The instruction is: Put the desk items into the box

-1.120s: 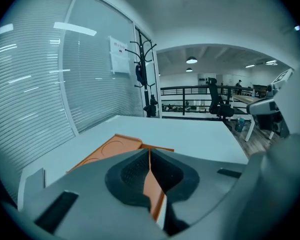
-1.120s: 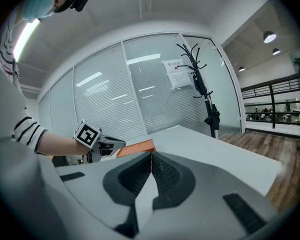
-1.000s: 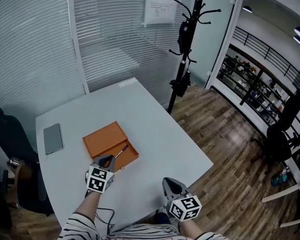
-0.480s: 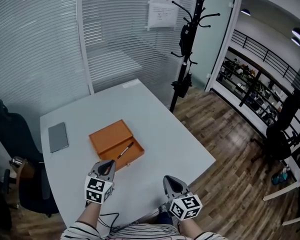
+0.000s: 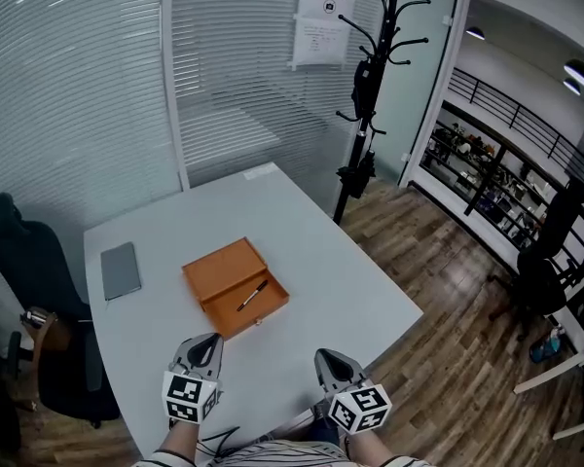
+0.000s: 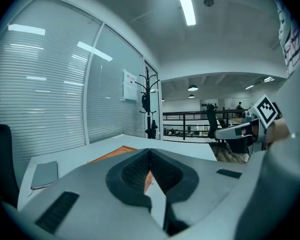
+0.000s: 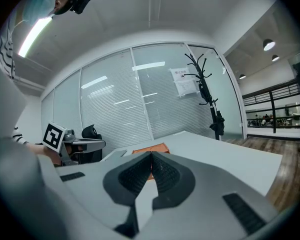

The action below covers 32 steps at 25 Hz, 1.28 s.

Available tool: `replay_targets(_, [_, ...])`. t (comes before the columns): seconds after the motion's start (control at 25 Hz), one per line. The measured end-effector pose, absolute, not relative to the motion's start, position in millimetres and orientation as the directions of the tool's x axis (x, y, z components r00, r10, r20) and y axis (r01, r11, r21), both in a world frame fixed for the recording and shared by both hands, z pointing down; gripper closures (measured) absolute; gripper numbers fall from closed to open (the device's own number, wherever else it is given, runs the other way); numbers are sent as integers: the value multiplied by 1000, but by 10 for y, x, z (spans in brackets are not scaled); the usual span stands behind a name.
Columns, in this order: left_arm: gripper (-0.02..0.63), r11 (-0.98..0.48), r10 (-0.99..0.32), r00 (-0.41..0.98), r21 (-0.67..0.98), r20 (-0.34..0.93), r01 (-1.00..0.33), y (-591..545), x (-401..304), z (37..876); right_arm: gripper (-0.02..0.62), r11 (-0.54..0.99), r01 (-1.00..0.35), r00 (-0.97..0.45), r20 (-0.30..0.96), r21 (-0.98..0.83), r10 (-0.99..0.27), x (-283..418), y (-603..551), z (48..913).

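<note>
An open orange box [image 5: 221, 267] lies in the middle of the white table [image 5: 311, 251], and a dark pen [image 5: 252, 296] rests slantwise in its front tray. A grey notebook [image 5: 121, 269] lies flat to the left of the box. My left gripper [image 5: 211, 341] hovers near the table's front edge, short of the box, shut and empty. My right gripper [image 5: 326, 357] is level with it to the right, also shut and empty. In the left gripper view the box [image 6: 109, 154] and the notebook [image 6: 44, 174] show beyond the closed left gripper [image 6: 149, 152]. The right gripper [image 7: 151, 155] points at the box [image 7: 151, 148].
A black office chair [image 5: 19, 251] stands at the table's left side. A black coat stand [image 5: 367, 86] rises behind the far right corner. Glass walls with blinds run along the back. Wooden floor [image 5: 438, 348] lies beyond the table's right edge.
My left gripper has drawn back from the box toward the near table edge, leaving the pen lying in the tray. The right gripper has hardly moved.
</note>
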<state>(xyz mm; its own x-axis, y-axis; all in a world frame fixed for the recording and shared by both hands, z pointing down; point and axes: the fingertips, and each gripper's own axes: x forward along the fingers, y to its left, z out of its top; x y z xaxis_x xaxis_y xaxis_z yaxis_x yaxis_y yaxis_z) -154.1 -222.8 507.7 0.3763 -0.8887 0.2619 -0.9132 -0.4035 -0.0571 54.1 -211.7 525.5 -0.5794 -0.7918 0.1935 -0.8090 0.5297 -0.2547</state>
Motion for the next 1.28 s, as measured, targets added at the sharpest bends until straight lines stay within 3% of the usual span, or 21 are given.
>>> replay_targets(1.28, [584,-401,-880,381,-15,282,-916,-1695,-1592,5309,571,553,-802,-596,242,-224,-766,265,-1938,5379])
